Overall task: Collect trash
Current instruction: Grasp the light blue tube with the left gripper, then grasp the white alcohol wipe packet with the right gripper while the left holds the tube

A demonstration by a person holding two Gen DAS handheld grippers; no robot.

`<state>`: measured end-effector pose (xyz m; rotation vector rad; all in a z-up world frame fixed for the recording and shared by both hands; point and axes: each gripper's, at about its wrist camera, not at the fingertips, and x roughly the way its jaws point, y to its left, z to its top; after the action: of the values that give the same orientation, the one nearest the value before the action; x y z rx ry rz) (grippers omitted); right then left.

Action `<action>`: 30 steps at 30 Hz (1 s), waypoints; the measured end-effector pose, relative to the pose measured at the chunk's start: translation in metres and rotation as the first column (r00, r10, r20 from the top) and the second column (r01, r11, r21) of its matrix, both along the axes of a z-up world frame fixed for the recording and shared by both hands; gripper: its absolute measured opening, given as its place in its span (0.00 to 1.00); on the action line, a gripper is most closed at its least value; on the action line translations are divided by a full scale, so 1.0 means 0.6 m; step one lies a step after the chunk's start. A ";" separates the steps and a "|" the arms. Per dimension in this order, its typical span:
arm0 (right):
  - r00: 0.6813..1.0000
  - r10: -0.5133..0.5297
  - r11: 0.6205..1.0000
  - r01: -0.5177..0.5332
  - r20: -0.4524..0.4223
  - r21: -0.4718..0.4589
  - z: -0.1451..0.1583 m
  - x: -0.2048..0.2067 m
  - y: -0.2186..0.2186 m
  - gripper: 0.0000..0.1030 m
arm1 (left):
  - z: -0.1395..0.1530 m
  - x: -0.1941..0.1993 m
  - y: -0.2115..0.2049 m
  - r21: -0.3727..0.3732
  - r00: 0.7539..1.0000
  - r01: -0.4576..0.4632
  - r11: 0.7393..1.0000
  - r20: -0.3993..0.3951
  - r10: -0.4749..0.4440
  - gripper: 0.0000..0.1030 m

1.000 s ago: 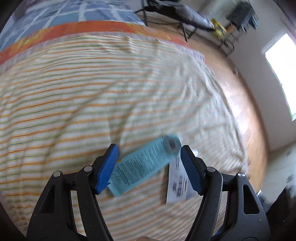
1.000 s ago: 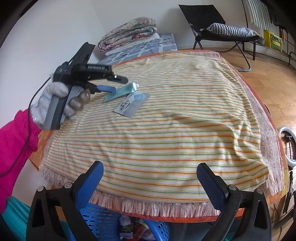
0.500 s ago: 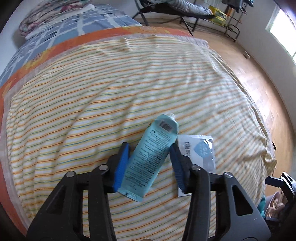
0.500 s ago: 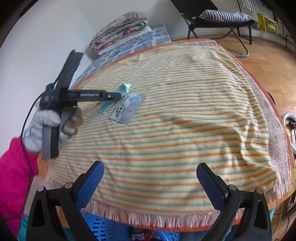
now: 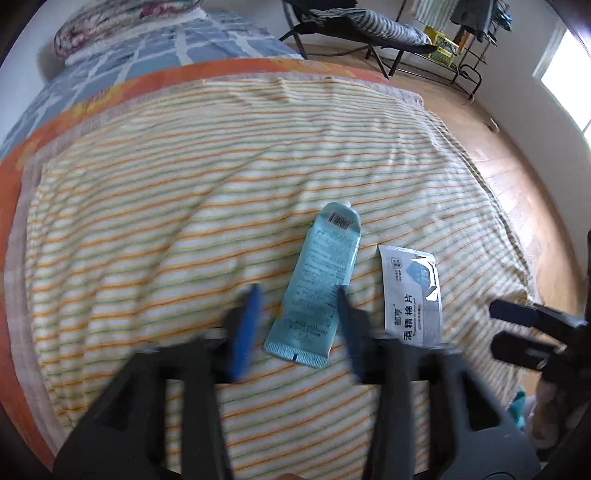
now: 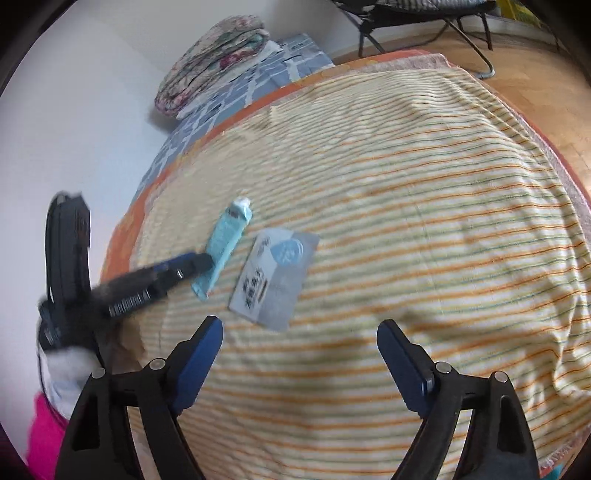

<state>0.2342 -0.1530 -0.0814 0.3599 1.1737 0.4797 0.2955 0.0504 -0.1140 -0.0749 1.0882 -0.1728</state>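
Note:
A teal tube [image 5: 321,284] lies on the striped cloth [image 5: 166,221], cap end away from me. My left gripper [image 5: 297,325] straddles its lower half. The jaws are opening; the left pad stands clear of the tube and the right pad is at its edge. A grey sachet [image 5: 410,295] lies just right of the tube. In the right wrist view the tube [image 6: 225,247] and sachet [image 6: 275,275] lie side by side, with the left gripper [image 6: 199,262] at the tube. My right gripper [image 6: 300,328] hovers just short of the sachet, its jaws closing with nothing between them.
Folded quilts [image 6: 214,62] sit on blue patterned bedding [image 5: 147,62] beyond the cloth. A folding chair [image 5: 351,26] and wooden floor [image 5: 517,166] lie past the far edge. A gloved hand [image 6: 66,369] and pink sleeve [image 6: 48,435] hold the left gripper.
The left jaws narrowed around the tube, then widened again, and the tube now points more away from me. The right gripper moved in towards the sachet and its jaws narrowed.

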 end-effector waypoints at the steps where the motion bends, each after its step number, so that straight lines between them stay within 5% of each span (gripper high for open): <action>1: 1.000 -0.012 1.000 0.012 -0.003 0.012 0.003 0.002 -0.003 0.85 | 0.000 0.001 -0.006 0.009 1.000 0.009 1.000 0.005 -0.009 0.56; 6: 1.000 -0.026 1.000 0.026 0.006 0.003 0.016 0.005 -0.017 0.86 | -0.010 0.022 -0.047 0.106 0.998 0.061 0.993 -0.003 -0.061 0.55; 9: 1.000 -0.031 1.000 0.031 -0.006 -0.002 0.016 0.009 -0.025 0.86 | -0.013 0.035 -0.053 0.145 0.999 0.048 0.988 0.004 -0.049 0.38; 16: 0.999 -0.010 1.000 0.010 -0.039 -0.001 0.011 0.022 -0.013 0.86 | -0.012 0.020 -0.021 0.121 1.000 0.023 0.992 0.003 -0.024 0.35; 27: 0.994 0.036 0.995 -0.045 -0.106 -0.084 -0.008 0.073 0.103 0.85 | -0.003 -0.061 0.069 0.046 0.996 -0.083 0.995 -0.008 0.083 0.35; 30: 0.993 0.055 0.988 -0.069 -0.105 -0.135 -0.013 0.085 0.133 0.77 | -0.003 -0.077 0.085 0.040 0.994 -0.104 0.994 -0.011 0.104 0.35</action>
<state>0.2855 -0.0729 -0.0891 0.2306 1.3117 0.4357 0.2492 0.1012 -0.1155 -0.0976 1.0976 -0.0575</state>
